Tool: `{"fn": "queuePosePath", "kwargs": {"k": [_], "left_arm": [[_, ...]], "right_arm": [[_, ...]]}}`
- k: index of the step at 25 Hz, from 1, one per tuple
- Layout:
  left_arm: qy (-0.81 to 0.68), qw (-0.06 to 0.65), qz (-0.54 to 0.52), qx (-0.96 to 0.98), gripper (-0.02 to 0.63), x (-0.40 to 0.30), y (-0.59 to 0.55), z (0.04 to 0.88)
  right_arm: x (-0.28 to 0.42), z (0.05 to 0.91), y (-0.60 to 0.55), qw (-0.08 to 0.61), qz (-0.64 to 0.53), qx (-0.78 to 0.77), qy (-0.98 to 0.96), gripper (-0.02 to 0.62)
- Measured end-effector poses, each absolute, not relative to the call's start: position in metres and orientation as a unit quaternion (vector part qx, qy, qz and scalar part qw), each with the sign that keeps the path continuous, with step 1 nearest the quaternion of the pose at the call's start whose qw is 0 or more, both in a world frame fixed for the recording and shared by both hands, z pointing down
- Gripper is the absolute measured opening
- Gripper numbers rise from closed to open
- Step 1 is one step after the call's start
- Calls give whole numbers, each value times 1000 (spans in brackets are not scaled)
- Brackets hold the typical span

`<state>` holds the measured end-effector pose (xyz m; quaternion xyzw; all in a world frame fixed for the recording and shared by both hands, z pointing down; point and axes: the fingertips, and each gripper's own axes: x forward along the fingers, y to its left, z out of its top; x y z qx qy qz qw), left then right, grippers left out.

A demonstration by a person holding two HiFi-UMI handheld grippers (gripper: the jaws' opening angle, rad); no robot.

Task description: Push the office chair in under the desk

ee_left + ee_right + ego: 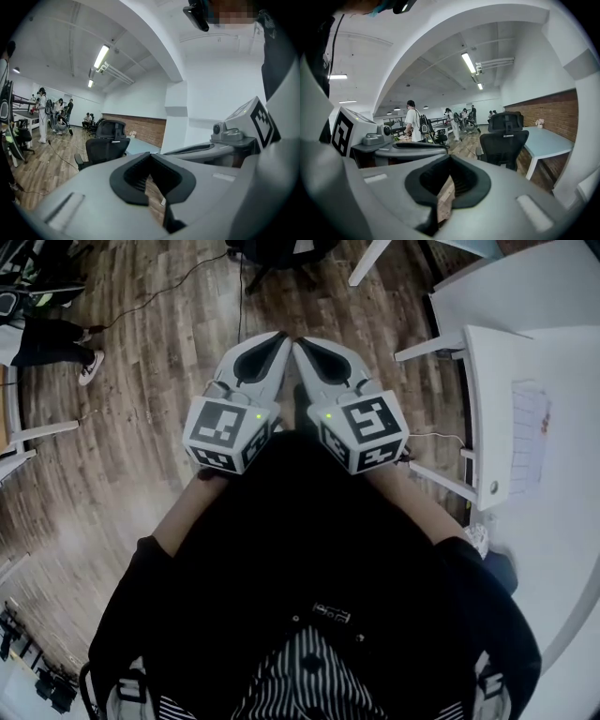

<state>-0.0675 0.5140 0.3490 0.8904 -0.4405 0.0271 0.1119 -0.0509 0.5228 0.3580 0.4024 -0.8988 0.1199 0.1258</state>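
1 office chair (504,145), desk (546,143) beside, people (412,119) beyond

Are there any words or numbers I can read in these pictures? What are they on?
No text reads clearly anywhere.
Cubes on the left gripper and right gripper: black-and-white square patterns, not letters.
Paper on the white desk: faint marks, too blurred to read.

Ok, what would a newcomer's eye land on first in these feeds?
The left gripper and right gripper fill the head view's centre side by side, both shut and empty. Ahead stands the black office chair, apart from both, next to the pale desk by the brick wall.
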Motion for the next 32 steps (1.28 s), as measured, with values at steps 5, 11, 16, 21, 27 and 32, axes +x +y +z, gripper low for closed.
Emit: {"fn": "queuePosePath", "kwargs": {"k": [5, 11, 16, 21, 27, 32], "left_arm": [[-460, 106, 26, 881, 0, -80, 480, 348], [-481, 109, 25, 869, 0, -74, 424, 349], [-494, 117, 30, 861, 0, -74, 362, 355], [-508, 116, 30, 853, 0, -64, 295, 341], [-515, 105, 29, 850, 0, -42, 224, 335], [-525, 104, 20, 845, 0, -13, 168, 327]], "right_arm": [[-63, 356, 490, 124, 113, 382, -909, -2], [-56, 357, 435, 122, 114, 366, -916, -3], [-56, 363, 372, 121, 123, 352, -920, -2], [-45, 350, 305, 120, 123, 344, -923, -2], [-22, 345, 236, 120, 121, 339, -925, -2], [5, 339, 183, 102, 117, 346, -925, -2]]}}
